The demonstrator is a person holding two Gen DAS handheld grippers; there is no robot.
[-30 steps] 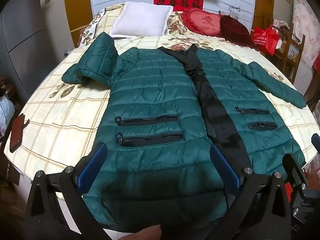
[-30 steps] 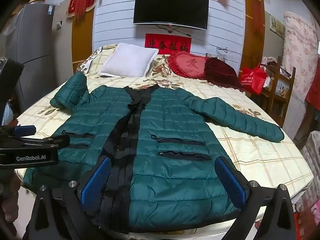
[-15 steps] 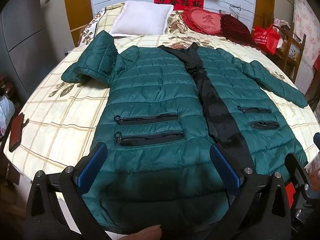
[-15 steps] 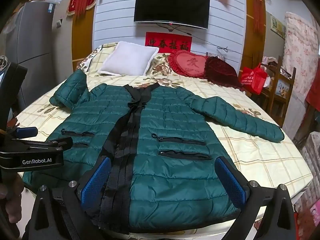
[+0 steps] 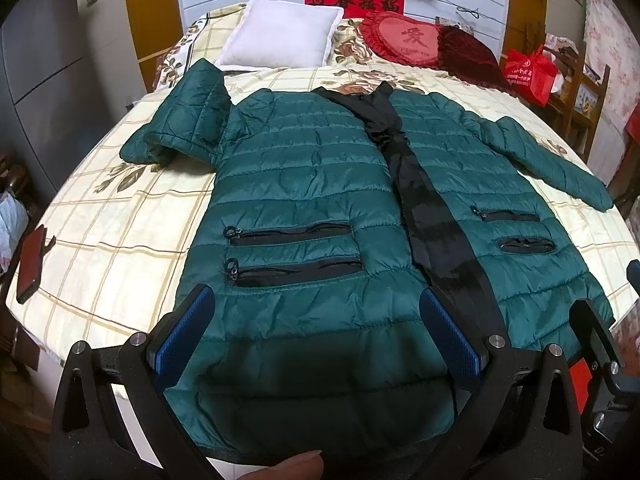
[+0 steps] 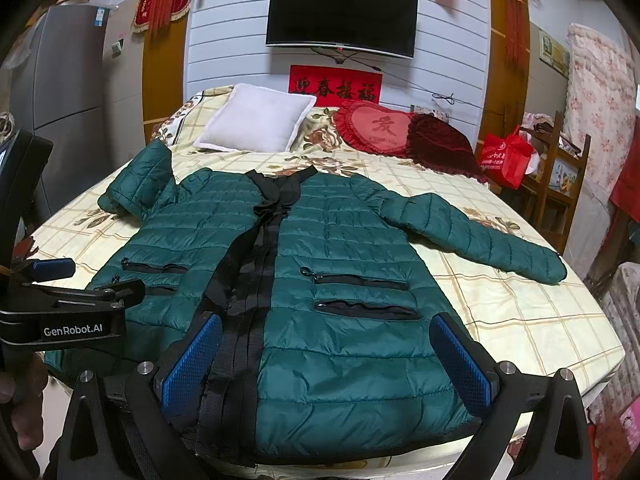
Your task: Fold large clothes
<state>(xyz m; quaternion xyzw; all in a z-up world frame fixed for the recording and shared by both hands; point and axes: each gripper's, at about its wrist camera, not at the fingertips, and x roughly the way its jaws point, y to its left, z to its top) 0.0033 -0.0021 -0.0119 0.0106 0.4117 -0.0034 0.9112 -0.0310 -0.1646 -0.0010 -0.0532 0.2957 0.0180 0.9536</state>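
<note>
Across the centre of both wrist views: wide bed in cream plaid, flower-print sheet [image 5: 120,240], filling most of the frame. Spread on it, front up: long dark green quilted puffer coat [image 5: 304,184], black placket strip down the middle, hem at bottom of frame nearest the grippers, collar toward the top. Left-of-frame sleeve [image 5: 180,120] already doubled back on itself beside the shoulder; other sleeve [image 6: 480,236] stretched out flat toward right of frame. No fold of the body yet.

Upper frame, behind collar: white square pillow [image 5: 282,36], red heart-shaped cushion [image 5: 404,40]. Far left edge of left wrist view: red phone-like slab [image 5: 30,264] at the mattress edge, well apart from the coat.

Bottom of frame: left gripper [image 5: 318,332] spread wide, nothing between the blue pads, hovering over the hem left of the placket. Right gripper [image 6: 326,356] likewise wide apart, empty, over the hem right of the placket.

Handling, as judgement: light, soft, puffy, springs back after pressing; slick shell, likely to slide on itself and out of a shallow pinch. Best hold: bite deep on stitched edges — cuff of the outstretched sleeve, hem corners, shoulder seam — not mid-panel. Pocket zips and placket stiffer; fold lines better placed beside them.
</note>
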